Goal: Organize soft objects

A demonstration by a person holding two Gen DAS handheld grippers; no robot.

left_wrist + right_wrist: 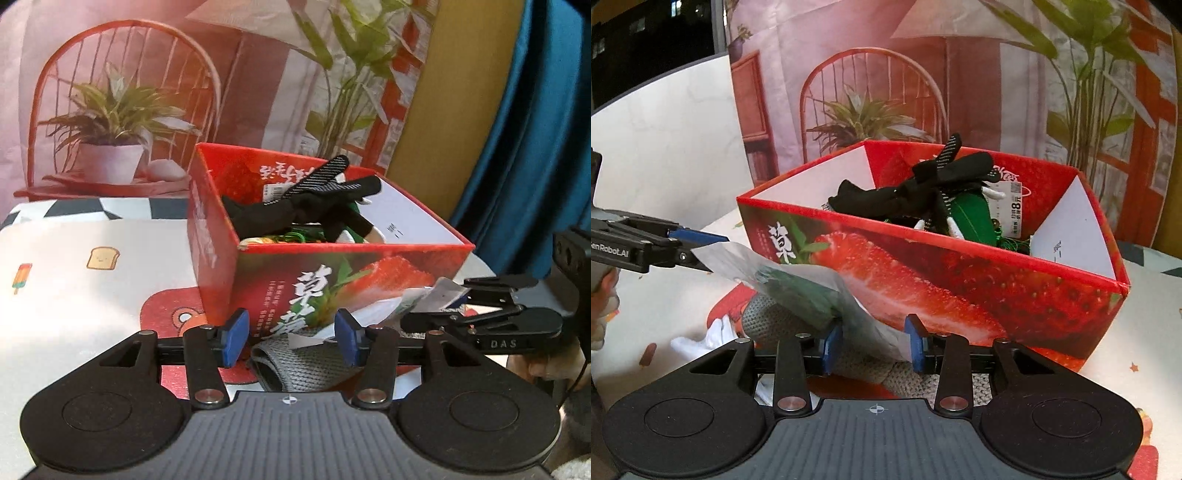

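A red strawberry-print box (332,284) (960,280) stands on the table and holds black gloves (314,199) (923,184) and a green item (971,218). A grey knit piece (303,365) (871,365) with a clear plastic wrapper and card (812,288) lies in front of the box. My left gripper (291,339) is open, its blue pads either side of the grey knit. My right gripper (873,343) is open around the wrapper and knit. The left gripper also shows in the right wrist view (698,240), its tips at the wrapper's far end.
A cartoon-print tablecloth (74,280) covers the table. A printed backdrop with a chair and plants (122,110) hangs behind the box. A blue curtain (535,129) hangs at the right. A white cloth (701,343) lies left of the knit piece.
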